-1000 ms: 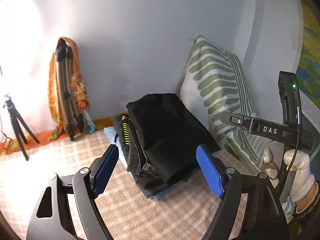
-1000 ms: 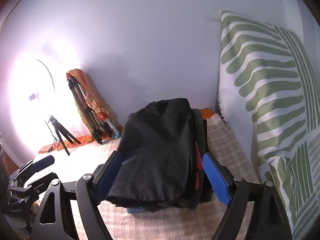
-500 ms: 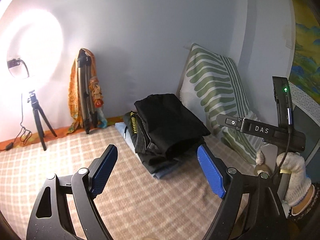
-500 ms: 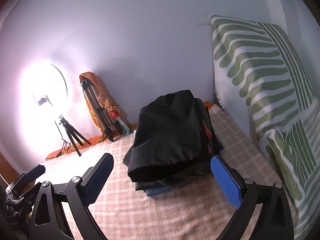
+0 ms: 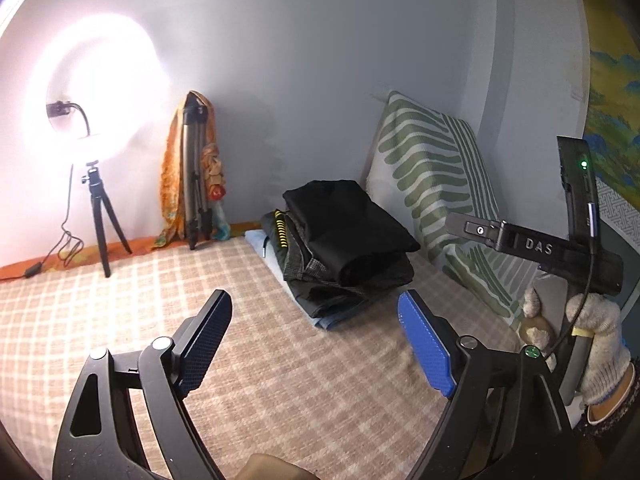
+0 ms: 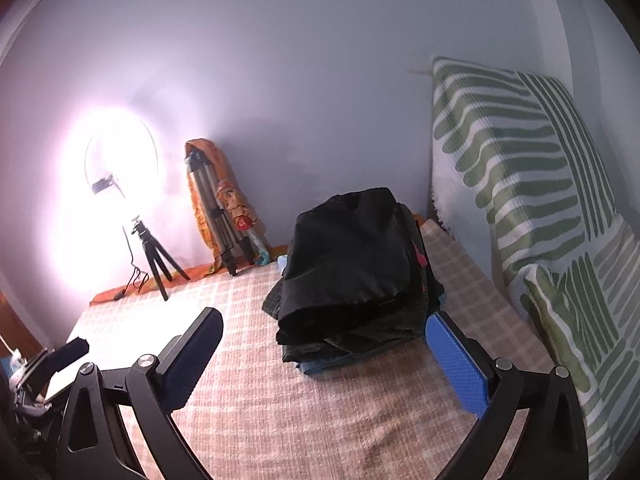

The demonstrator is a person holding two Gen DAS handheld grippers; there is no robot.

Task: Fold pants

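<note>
Both claws had drawn back from the folded pants [image 5: 344, 236], which lay ahead of the spread, empty left claw [image 5: 316, 340] and right claw [image 6: 320, 360].

Right gripper [image 6: 322, 354], blue-padded jaws apart, held nothing. Folded black pants [image 6: 352, 264] topped a clothes stack on checked beige blanket [image 6: 280, 412]. Green-striped white pillows [image 6: 516, 168] stood beside; ring light on tripod [image 6: 120, 168] glared.
</note>
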